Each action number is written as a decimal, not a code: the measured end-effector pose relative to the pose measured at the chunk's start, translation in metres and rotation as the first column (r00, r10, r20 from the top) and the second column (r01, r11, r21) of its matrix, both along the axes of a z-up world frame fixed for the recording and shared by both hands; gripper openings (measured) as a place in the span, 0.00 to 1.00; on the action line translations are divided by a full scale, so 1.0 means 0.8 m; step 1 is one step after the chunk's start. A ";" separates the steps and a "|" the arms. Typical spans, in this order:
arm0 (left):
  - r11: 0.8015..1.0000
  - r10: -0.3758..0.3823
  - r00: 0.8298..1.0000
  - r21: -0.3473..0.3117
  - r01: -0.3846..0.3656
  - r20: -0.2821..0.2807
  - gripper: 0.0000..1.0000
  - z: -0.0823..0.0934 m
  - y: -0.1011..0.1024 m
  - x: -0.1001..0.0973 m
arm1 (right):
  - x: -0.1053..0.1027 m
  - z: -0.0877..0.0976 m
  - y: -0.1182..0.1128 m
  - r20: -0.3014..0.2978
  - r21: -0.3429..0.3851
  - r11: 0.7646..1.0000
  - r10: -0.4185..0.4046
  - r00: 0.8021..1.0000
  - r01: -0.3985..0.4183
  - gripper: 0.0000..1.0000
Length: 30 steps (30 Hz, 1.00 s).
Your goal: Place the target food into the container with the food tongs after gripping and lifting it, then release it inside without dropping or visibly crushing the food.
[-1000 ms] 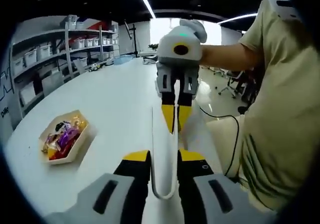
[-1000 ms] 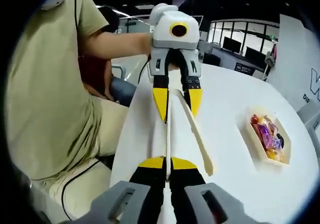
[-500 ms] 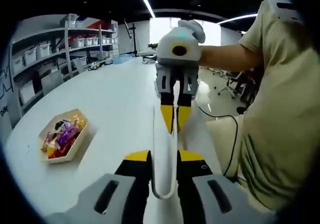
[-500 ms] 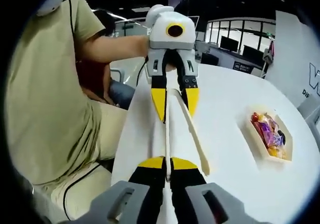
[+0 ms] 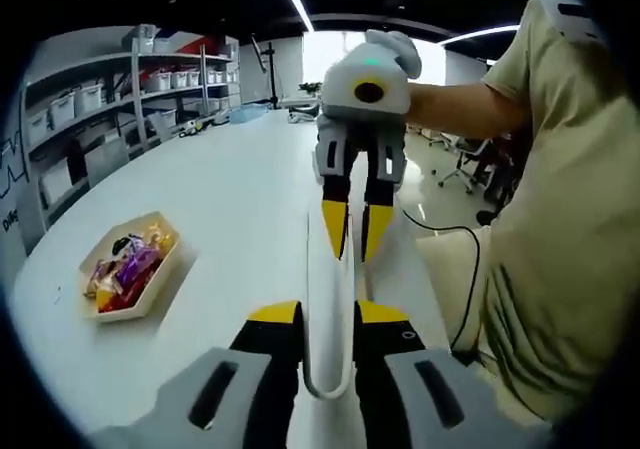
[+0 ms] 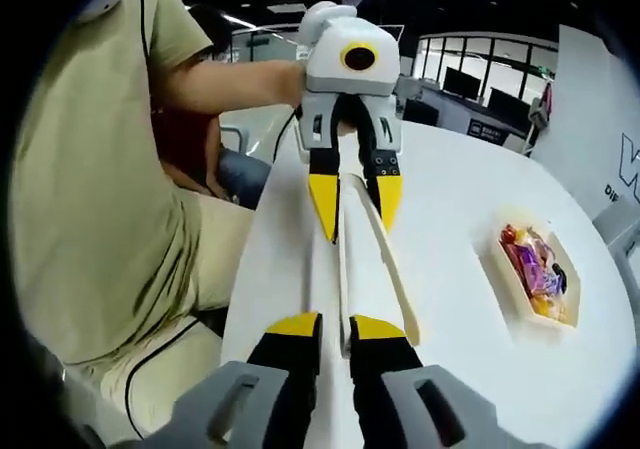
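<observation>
Two handheld tools face each other over a long white surface [image 5: 230, 219], with white food tongs [image 5: 330, 309] stretched between them.

In the left gripper view, the left tool [image 5: 328, 319] has its yellow-tipped jaws closed on the looped hinge end of the tongs, which run forward from it. The right tool [image 5: 350, 231] comes in from ahead, held by a person in a tan shirt [image 5: 560, 229]; its yellow tips sit on either side of the tongs' far part, though contact is hard to judge here.

In the right gripper view, the right tool [image 6: 335, 327] has its jaws slightly apart, one on each side of one tong arm, with thin gaps visible. The tongs [image 6: 365, 259] lie open, their second arm splaying off to the right with its tip near the surface. The left tool [image 6: 355, 209] shows at the far end.

A pale tray [image 5: 150, 294] rests on the surface, well apart from the tongs. It holds bright wrapped food [image 5: 125, 274] in purple, orange and red. The same tray [image 6: 510, 289] and food [image 6: 535, 269] appear in the right gripper view.

Shelves with bins [image 5: 90, 109] line the far wall.
</observation>
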State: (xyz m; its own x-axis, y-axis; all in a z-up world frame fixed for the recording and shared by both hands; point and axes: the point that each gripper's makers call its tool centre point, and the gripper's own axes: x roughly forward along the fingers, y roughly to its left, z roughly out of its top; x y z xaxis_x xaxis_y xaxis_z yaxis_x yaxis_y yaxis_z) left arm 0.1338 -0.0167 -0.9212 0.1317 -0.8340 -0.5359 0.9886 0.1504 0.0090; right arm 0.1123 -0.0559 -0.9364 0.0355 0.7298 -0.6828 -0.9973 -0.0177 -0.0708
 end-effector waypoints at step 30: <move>0.999 -0.019 0.999 0.048 0.016 0.050 0.18 -0.011 -0.001 0.002 | 0.001 0.000 0.000 0.040 -0.036 0.999 0.020 0.999 -0.018 0.00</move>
